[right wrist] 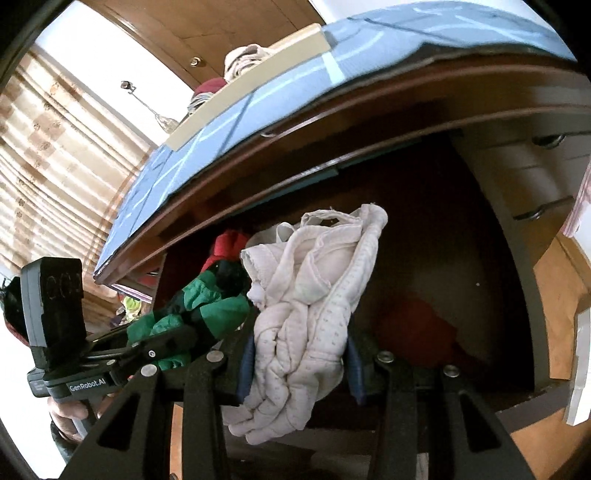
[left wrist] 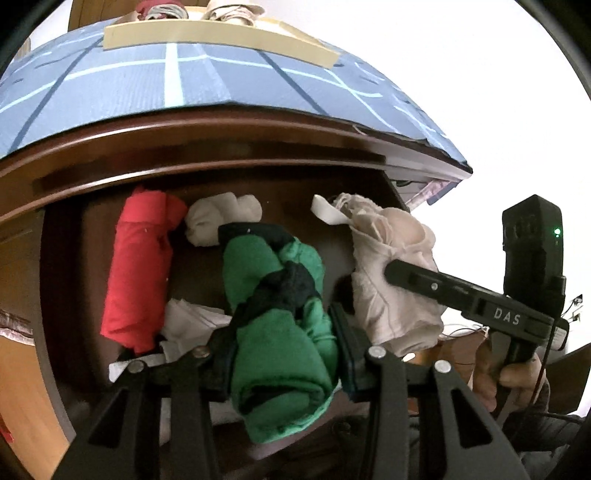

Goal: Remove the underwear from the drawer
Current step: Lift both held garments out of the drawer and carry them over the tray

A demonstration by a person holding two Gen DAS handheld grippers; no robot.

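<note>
The left gripper (left wrist: 284,365) is clamped on a rolled green and dark navy garment (left wrist: 280,314); both pads press its sides, and the roll hangs clear of the drawer contents. The right gripper (right wrist: 299,363) is clamped on a bundled pale pink underwear piece (right wrist: 306,314), its blue-edged pads pressing the fabric on both sides; the bundle droops below the fingers and is lifted above the drawer floor. The two held pieces sit side by side, the green roll on the left. A hand (left wrist: 517,376) grips the handle of the right gripper

The open drawer (left wrist: 66,258) lies below and behind both loads, dark brown inside. Still in the drawer:
- a rolled red garment (left wrist: 142,269) at the left
- a white rolled item (left wrist: 221,218) toward the back
- folded white cloth (left wrist: 188,321) near the front, partly under the green roll

Above the drawer runs the dark wooden edge of the dresser top, covered by a blue patterned mat (left wrist: 166,85). A beige strip (left wrist: 218,37) lies at the back of the mat, with more bundled cloth (left wrist: 229,11) behind it. Striped curtains (right wrist: 55,166) hang beyond
</note>
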